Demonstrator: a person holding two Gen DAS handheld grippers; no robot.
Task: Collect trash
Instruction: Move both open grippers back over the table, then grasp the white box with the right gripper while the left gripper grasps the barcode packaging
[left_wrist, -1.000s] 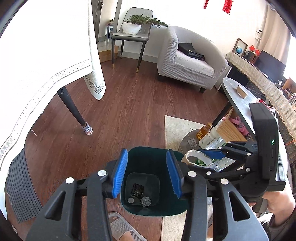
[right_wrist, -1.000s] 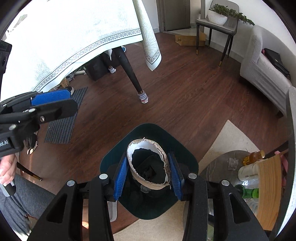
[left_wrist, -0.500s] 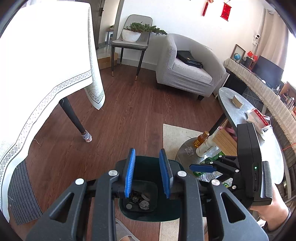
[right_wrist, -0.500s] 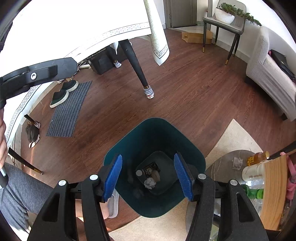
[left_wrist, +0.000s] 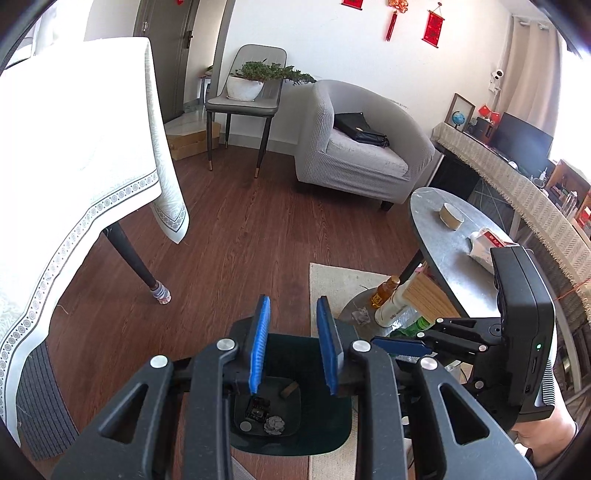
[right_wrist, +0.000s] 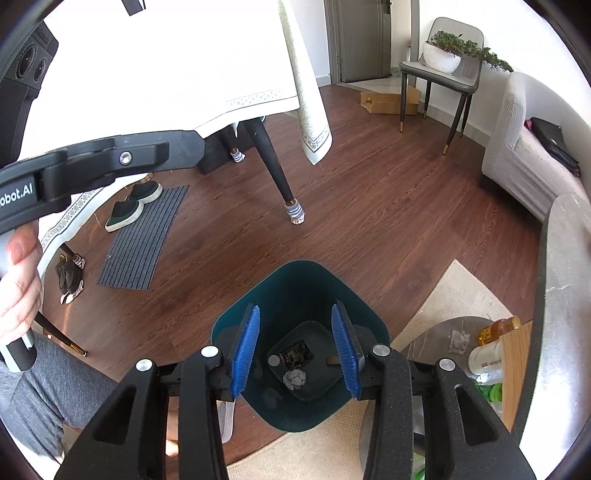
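A dark green trash bin (right_wrist: 299, 273) stands on the wood floor, also in the left wrist view (left_wrist: 325, 435). On its bottom lie a crumpled paper ball (right_wrist: 294, 379), a small dark packet (right_wrist: 295, 353) and a round cap (right_wrist: 274, 360). My right gripper (right_wrist: 299, 350) is open and empty above the bin mouth. My left gripper (left_wrist: 293, 347) is open and empty, higher above the bin. On the grey oval table (left_wrist: 454, 251) lie a round tape roll (left_wrist: 450, 216) and a white wrapper (left_wrist: 484, 245).
A low round shelf (right_wrist: 443, 332) beside the bin holds bottles (left_wrist: 384, 293) and a crumpled tissue (right_wrist: 458, 339). A cream rug (right_wrist: 458, 291) lies under it. A table with a white cloth (left_wrist: 74, 166) stands left; a grey armchair (left_wrist: 362, 151) and a chair with a plant (left_wrist: 251, 92) stand behind.
A second ago my right gripper held a torn paper cup over the bin; it has opened and the cup is gone from the fingers. Both grippers have risen, and the left fingers have narrowed.
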